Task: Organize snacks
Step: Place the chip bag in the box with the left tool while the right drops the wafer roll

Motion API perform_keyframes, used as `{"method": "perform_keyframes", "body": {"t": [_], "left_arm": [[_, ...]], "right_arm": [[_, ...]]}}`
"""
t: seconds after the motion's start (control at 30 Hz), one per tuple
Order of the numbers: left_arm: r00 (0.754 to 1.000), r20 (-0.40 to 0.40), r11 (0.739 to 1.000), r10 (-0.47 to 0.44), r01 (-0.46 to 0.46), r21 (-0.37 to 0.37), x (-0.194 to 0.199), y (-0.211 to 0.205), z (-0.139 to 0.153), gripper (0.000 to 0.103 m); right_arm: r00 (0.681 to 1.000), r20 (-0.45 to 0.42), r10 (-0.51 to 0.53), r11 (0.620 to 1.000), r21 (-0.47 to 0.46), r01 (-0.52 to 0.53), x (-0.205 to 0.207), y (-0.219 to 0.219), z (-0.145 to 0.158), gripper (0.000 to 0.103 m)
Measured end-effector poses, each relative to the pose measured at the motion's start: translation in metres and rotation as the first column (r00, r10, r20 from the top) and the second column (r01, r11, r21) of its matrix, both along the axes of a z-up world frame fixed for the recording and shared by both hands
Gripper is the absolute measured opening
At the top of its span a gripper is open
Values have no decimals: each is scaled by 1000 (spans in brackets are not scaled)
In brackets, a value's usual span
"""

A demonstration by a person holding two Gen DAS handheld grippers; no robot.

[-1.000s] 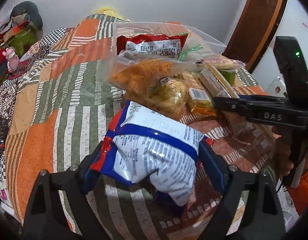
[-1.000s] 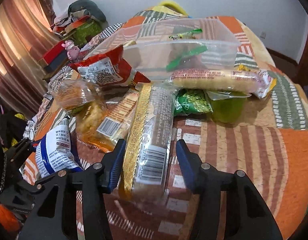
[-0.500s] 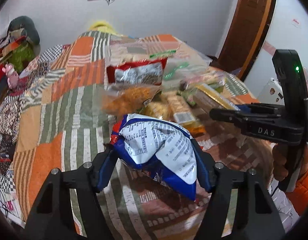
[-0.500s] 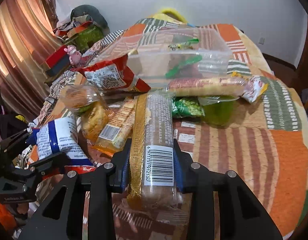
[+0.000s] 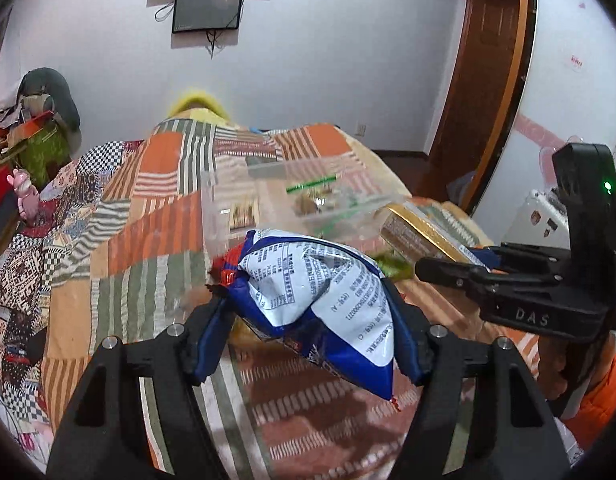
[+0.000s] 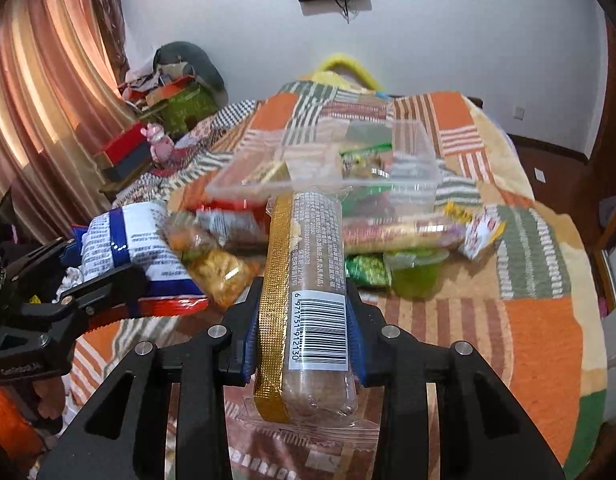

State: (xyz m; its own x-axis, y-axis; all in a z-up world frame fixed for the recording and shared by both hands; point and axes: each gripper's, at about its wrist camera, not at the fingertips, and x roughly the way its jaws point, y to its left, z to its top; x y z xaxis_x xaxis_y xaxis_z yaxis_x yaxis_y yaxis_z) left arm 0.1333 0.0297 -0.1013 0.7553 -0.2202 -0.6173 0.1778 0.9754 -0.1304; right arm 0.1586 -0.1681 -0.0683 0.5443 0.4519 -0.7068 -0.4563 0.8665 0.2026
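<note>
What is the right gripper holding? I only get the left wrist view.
Observer: The right gripper is shut on a long clear-wrapped snack roll with a gold strip and a barcode.
Operator: My left gripper has the blue-and-white bag. What else lies on the quilt?
Observer: A green jelly cup sits right of the roll, beside a small green packet.
Operator: Anything between that and the clear container?
Observer: A long pink-and-yellow wrapped stick lies crosswise in front of the container.
</note>
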Motion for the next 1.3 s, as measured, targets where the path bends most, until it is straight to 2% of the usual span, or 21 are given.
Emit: {"method": "perform_keyframes", "body": {"t": [0.4, 0.73, 1.0, 1.17, 1.3], "left_arm": [[998, 45, 999, 35, -35, -3, 57, 0, 18, 69], [999, 0, 999, 48, -48, -9, 118, -4, 8, 69], [997, -43, 998, 63, -62, 20, 157, -20, -5, 70], [993, -90, 996, 77, -74, 39, 176, -26, -19, 71], [991, -108, 997, 73, -71, 29, 187, -26, -24, 70]], "right_arm": [[997, 76, -32, 999, 19, 30, 34, 2, 20, 33], [995, 76, -64, 998, -6, 64, 74, 4, 15, 33], [993, 50, -108, 994, -26, 109, 109, 0, 2, 33], [990, 3, -143, 990, -16, 143, 132, -4, -6, 33], [987, -27, -157, 988, -19, 156, 142, -4, -12, 33]]}}
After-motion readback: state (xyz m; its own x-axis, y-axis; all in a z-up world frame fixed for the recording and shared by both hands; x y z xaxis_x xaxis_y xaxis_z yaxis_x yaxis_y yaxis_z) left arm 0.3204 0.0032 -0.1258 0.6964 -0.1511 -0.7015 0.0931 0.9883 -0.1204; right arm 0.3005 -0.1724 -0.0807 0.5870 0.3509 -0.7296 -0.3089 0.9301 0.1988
